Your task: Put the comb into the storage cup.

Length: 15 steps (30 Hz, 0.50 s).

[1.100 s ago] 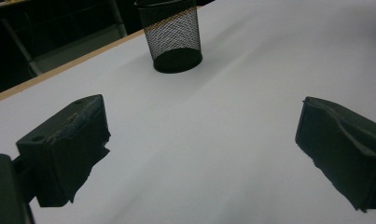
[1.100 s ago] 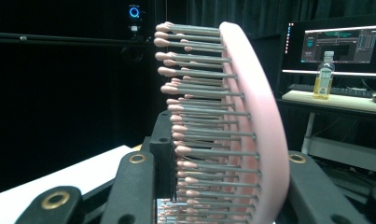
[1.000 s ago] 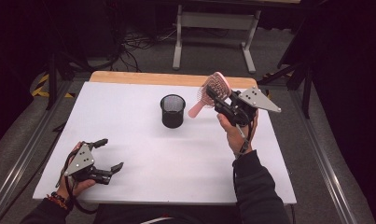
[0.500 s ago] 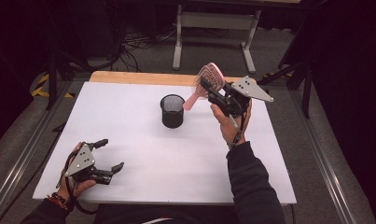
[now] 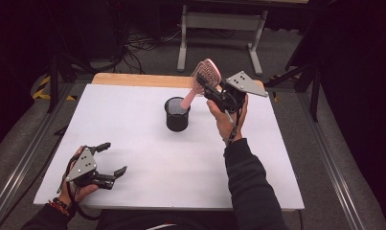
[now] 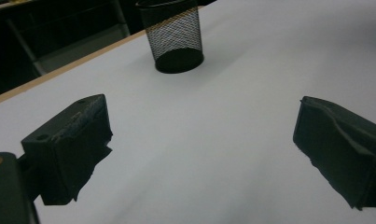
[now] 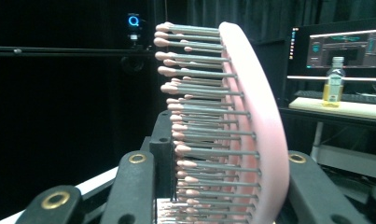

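Observation:
A pink hairbrush [image 5: 203, 79] is held in the air by my right gripper [image 5: 207, 87], which is shut on its head; the handle slants down toward the black mesh cup [image 5: 176, 114] in the middle of the white table [image 5: 133, 120]. In the right gripper view the hairbrush [image 7: 251, 126] stands upright between the jaws, bristles facing left. My left gripper [image 5: 111, 159] rests open near the table's front left corner, nothing between its jaws. In the left gripper view the mesh cup [image 6: 175, 35] stands ahead, beyond the two spread fingers [image 6: 69, 144].
The table's wooden far edge [image 5: 142, 79] shows behind the cup. A metal stand [image 5: 219, 28] is on the floor beyond. A bottle [image 7: 333, 81] and a monitor [image 7: 346, 46] sit far off in the right gripper view.
My right gripper has carried the hairbrush leftward, bringing its handle down over the mesh cup. The left gripper has stayed put.

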Tool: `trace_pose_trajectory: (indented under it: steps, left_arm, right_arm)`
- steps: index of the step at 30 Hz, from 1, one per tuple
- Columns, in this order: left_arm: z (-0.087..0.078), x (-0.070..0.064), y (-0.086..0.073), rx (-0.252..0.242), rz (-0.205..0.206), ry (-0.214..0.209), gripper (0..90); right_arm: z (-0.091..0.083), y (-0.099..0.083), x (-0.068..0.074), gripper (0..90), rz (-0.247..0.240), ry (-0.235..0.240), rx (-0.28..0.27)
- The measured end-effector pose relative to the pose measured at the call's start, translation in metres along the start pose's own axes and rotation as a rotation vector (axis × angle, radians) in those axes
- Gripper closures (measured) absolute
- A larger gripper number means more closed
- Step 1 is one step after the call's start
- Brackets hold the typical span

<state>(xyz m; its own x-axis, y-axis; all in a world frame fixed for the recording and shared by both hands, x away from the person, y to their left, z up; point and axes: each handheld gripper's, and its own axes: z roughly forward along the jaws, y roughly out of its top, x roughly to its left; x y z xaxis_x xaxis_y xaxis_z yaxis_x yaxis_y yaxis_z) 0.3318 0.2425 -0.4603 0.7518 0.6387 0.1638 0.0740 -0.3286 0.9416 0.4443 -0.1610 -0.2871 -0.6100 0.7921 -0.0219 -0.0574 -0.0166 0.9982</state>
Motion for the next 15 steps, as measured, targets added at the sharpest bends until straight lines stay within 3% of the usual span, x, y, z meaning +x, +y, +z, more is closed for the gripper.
trace_pose_trajectory:
  steps: [15]
  left_arm:
    - [-0.002,0.0,0.0,-0.006,0.002,0.006,5.9]
  right_arm:
    - [0.02,-0.014,0.002,63.0,0.018,-0.01,0.025]
